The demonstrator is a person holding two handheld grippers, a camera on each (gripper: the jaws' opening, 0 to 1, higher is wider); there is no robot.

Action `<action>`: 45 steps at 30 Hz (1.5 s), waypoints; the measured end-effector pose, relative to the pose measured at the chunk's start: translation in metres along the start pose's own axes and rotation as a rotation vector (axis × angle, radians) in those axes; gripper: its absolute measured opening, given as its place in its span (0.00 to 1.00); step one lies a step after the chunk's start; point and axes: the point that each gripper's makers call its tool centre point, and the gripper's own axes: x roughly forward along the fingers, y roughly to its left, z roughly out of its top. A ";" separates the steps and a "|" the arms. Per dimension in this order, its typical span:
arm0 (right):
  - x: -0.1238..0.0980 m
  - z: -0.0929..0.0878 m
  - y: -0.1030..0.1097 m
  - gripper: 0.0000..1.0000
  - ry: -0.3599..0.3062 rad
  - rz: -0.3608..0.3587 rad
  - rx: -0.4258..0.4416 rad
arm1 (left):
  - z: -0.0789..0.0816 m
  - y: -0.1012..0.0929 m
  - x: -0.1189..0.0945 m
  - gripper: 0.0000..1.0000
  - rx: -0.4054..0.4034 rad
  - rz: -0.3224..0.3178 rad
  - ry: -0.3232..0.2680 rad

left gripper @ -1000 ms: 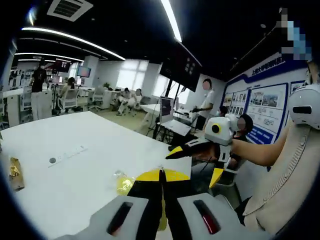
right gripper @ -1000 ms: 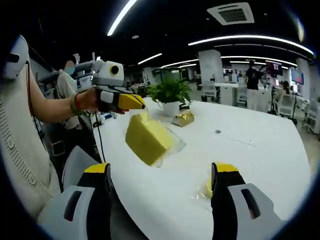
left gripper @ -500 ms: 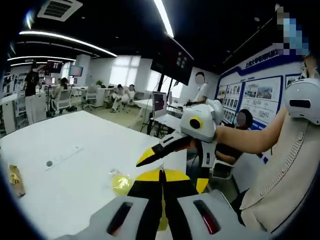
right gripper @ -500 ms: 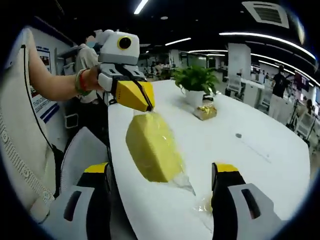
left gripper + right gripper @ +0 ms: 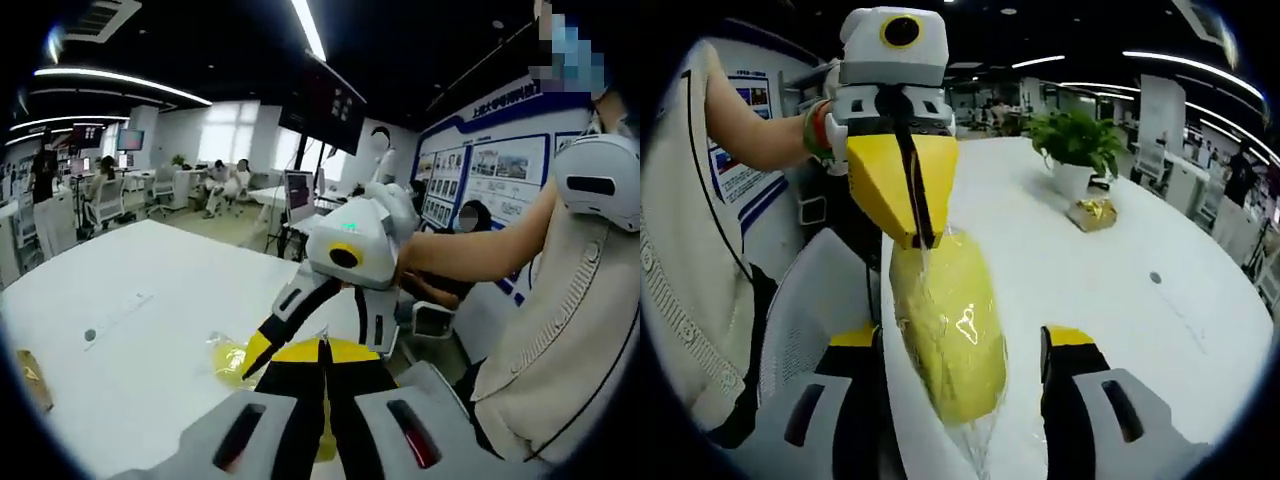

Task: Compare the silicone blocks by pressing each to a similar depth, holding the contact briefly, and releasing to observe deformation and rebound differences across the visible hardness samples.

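In the right gripper view, the right gripper [image 5: 960, 350] stands wide around a plastic-wrapped yellow silicone block [image 5: 948, 335] dangling over the white table's [image 5: 1090, 290] edge from the clamped left gripper [image 5: 902, 195], a potted plant [image 5: 1077, 150] beyond.

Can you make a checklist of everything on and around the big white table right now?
Surface: white table, mostly bare.
Job's things: yellow block in clear wrap, hanging from the left gripper; another wrapped yellow piece on the table.
Clutter: potted plant, gold packet.
Grippers: left shut on the wrap; right gripper open, jaws either side of the block.
Cables: nothing seen.
Surroundings: office, desks, people, wall posters.
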 end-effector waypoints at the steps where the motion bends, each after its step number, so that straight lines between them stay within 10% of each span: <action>1: 0.002 0.000 0.001 0.54 0.004 0.006 -0.011 | 0.000 -0.002 0.000 0.00 0.005 -0.005 0.001; 25: 0.007 0.010 0.011 0.09 -0.017 0.004 -0.174 | -0.002 -0.017 -0.003 0.00 0.048 -0.027 -0.006; 45: 0.011 0.008 0.013 0.07 -0.007 -0.007 -0.146 | -0.006 -0.012 -0.006 0.00 0.051 -0.005 0.001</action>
